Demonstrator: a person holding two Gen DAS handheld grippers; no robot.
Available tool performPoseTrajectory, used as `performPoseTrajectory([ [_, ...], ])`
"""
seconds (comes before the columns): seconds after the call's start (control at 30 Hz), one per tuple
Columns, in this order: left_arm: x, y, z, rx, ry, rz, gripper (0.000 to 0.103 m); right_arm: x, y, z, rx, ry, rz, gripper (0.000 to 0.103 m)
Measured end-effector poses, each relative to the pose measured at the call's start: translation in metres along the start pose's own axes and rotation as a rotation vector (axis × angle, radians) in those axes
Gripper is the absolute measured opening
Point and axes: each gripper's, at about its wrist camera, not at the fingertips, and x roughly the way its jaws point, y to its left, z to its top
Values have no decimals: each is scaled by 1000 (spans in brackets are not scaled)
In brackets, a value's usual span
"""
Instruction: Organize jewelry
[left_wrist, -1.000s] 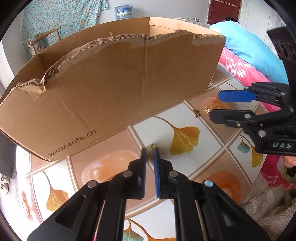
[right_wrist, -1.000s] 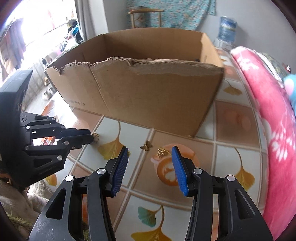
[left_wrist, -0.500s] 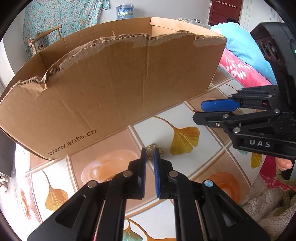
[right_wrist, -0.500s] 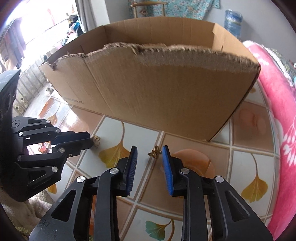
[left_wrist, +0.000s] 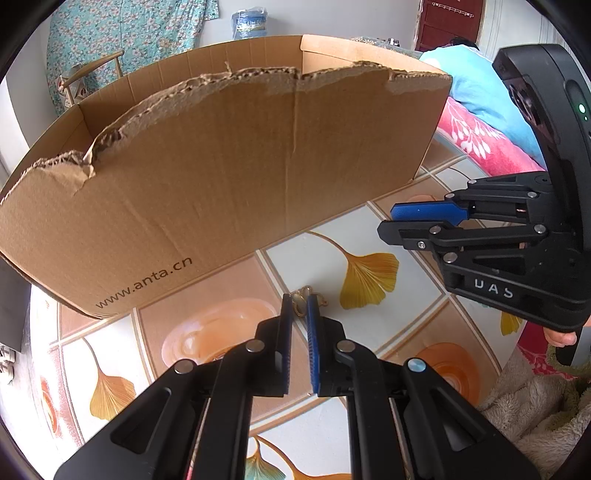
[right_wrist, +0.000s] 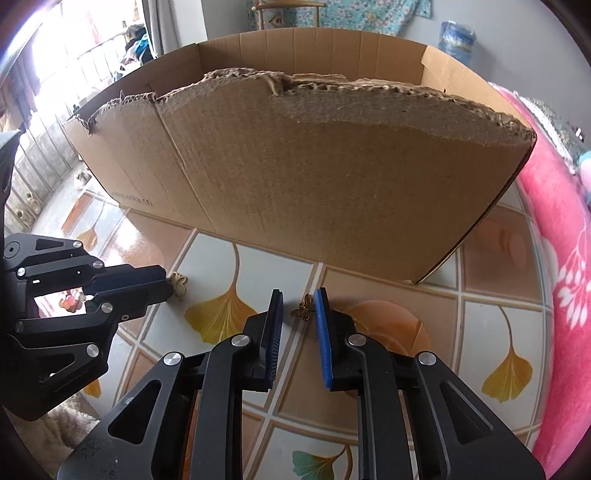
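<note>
We keep our left gripper (left_wrist: 299, 314) pinched on a small gold piece (left_wrist: 301, 295) on the tiled table (left_wrist: 207, 332); our right gripper (right_wrist: 299, 314) has just been closing around a butterfly charm (right_wrist: 303, 310), pads not yet pressing; the cardboard box (right_wrist: 295, 177) behind likely receives both

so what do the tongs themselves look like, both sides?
Both alike: left tongs and right tongs have black plastic linkage arms with silver pivot pins and flat ribbed blue pads. Seen from the left wrist, the right unit's body carries white lettering and a green light. No cables visible.
</note>
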Motion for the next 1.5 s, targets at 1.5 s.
performPoseTrajectory([
  [1.5, 7, -16, 4, 21, 2, 2, 19, -39, -37, -15, 101, -74, 97, 6],
])
